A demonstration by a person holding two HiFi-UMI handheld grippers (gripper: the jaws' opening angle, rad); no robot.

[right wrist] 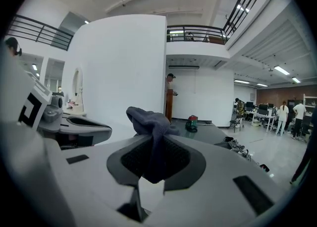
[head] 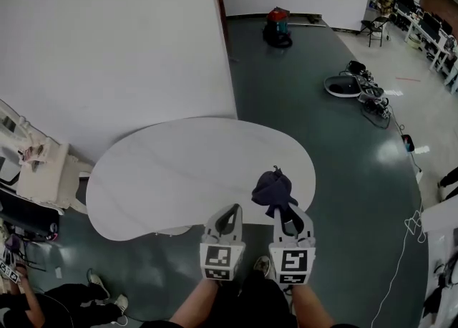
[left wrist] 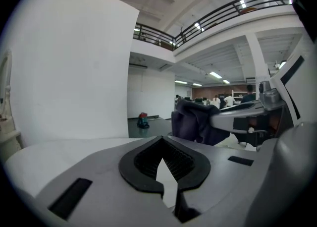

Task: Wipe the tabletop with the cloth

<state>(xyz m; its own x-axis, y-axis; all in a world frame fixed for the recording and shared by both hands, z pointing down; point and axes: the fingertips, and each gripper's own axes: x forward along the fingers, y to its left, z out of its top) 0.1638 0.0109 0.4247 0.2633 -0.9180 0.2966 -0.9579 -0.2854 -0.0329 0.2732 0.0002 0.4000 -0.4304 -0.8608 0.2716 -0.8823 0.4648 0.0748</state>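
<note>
A dark navy cloth (head: 274, 190) hangs bunched from my right gripper (head: 285, 211), which is shut on it above the near right part of the white rounded tabletop (head: 179, 169). In the right gripper view the cloth (right wrist: 151, 137) is pinched between the jaws and sticks up above them. My left gripper (head: 227, 217) sits just left of the right one, over the table's near edge, shut with nothing in it. In the left gripper view the jaws (left wrist: 166, 164) meet, and the cloth (left wrist: 193, 122) shows at the right, held by the other gripper.
A tall white partition wall (head: 107, 40) stands behind the table. A white chair or cart (head: 43, 169) is at the table's left. Dark green floor surrounds the table, with a red vacuum (head: 278, 27) and loose gear (head: 358, 87) farther off. A person's shoes (head: 100, 287) are at lower left.
</note>
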